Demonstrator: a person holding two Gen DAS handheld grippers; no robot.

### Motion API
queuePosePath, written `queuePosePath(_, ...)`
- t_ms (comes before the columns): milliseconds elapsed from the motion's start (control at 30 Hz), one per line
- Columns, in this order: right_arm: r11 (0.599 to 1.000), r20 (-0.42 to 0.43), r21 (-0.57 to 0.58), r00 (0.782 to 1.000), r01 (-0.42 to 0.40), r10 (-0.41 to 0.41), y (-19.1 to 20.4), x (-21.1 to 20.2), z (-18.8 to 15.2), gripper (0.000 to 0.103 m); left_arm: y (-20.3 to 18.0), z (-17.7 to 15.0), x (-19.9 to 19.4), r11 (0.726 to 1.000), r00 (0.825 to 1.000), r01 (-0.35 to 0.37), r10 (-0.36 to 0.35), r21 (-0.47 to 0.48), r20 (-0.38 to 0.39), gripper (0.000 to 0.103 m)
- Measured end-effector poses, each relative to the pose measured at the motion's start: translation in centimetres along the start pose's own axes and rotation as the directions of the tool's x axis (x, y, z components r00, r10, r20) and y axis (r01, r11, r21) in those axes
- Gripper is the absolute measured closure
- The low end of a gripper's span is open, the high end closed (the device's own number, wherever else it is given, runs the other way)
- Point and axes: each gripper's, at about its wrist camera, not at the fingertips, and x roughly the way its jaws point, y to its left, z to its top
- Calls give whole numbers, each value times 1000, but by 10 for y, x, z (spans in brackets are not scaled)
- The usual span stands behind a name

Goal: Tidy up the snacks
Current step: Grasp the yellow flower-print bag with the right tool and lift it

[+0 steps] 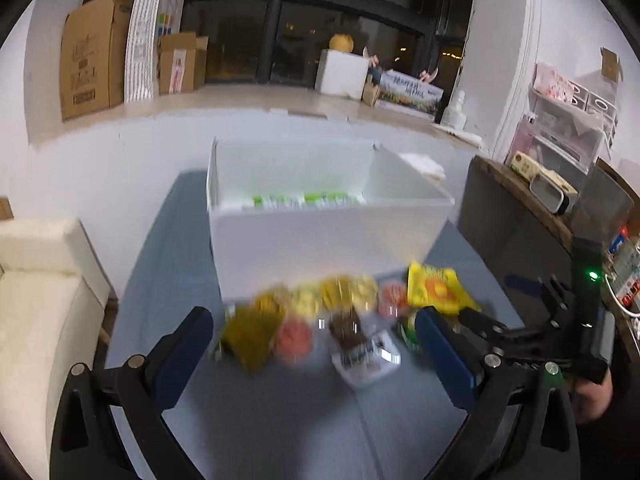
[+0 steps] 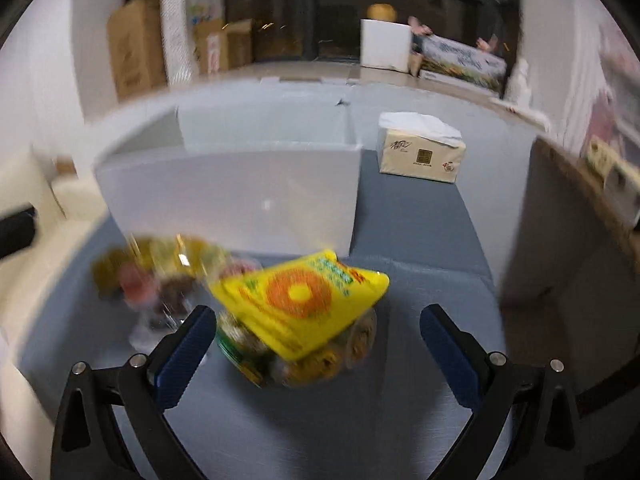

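1. Yellow snack packet [image 2: 304, 300], printed with an orange ring: lies tilted on top of a clear bag of round snacks [image 2: 320, 360], on the blue-grey table [image 2: 420, 220]. It sits just in front of the white box, near that box's right front corner. In the left wrist view the same packet [image 1: 438, 288] is at the right end of the snack pile.
2. Snack pile [image 1: 320, 316]: small packets in yellow, pink and brown, plus one white-and-brown packet [image 1: 366, 354], spread along the front wall of the white box. Blurred; labels unreadable.
3. White box [image 1: 320, 240]: open-topped, standing mid-table. Green-and-white packets [image 1: 304, 201] lie inside on its floor, along the near wall.
4. Right gripper [image 2: 318, 340]: blue-padded fingers spread wide, holding nothing. The yellow packet and clear bag lie between and just ahead of the fingertips. Contact cannot be told.
5. Left gripper [image 1: 314, 340]: fingers spread wide, empty, aimed at the middle of the pile. The right gripper's black frame, with a green light, shows at the right side of this view.
6. Tissue pack [image 2: 420, 152]: beige, on the table to the right of the white box, toward the far edge.
7. Surroundings: cream sofa [image 1: 36, 300] off the table's left edge; cardboard cartons [image 1: 96, 56] by the far wall.
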Motion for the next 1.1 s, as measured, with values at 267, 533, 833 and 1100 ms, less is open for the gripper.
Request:
queuePosePath(267,990,-21,-132,999,41,-44,13,37,8,0,10,-16,-2,999,1000,5,-6,-45,-26,0)
queuePosePath(533,987,-52,-151,996,59,-67,8,51,14,0,9,-17,-1,999,999,18,-19,-39,-27,0)
queuePosePath(833,993,-70,-107,996,43,-51,-14,68,21,64,1,-15,5,999,999,28,-28,-30,-29,0)
queuePosePath(1100,999,41,3,998,-40,40,-33,27,35,91,7,-15,8,999,1000,0,-1,-38,-31,0)
